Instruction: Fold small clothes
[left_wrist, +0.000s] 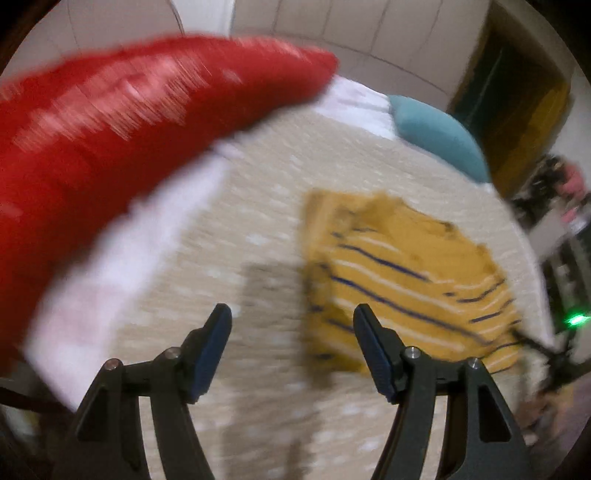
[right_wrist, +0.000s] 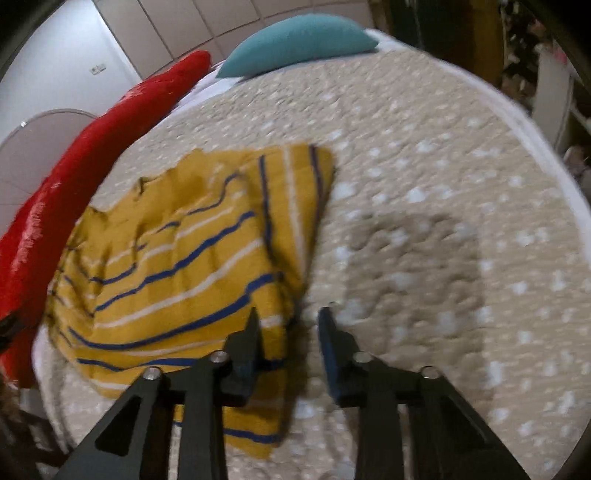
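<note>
A small mustard-yellow garment with blue and white stripes (left_wrist: 406, 273) lies partly folded on the beige dotted bedspread (left_wrist: 221, 258). It also shows in the right wrist view (right_wrist: 177, 266), with one edge turned over at its upper right. My left gripper (left_wrist: 291, 314) is open and empty above the bedspread, at the garment's left edge. My right gripper (right_wrist: 290, 317) is open and empty over the garment's right edge; its left finger (right_wrist: 247, 354) is above the cloth.
A long red pillow (left_wrist: 110, 129) (right_wrist: 92, 147) lies along the bed's side on a white sheet (left_wrist: 122, 266). A teal pillow (left_wrist: 439, 133) (right_wrist: 299, 40) sits at the head. Cluttered shelves (right_wrist: 554, 74) stand past the bed's edge.
</note>
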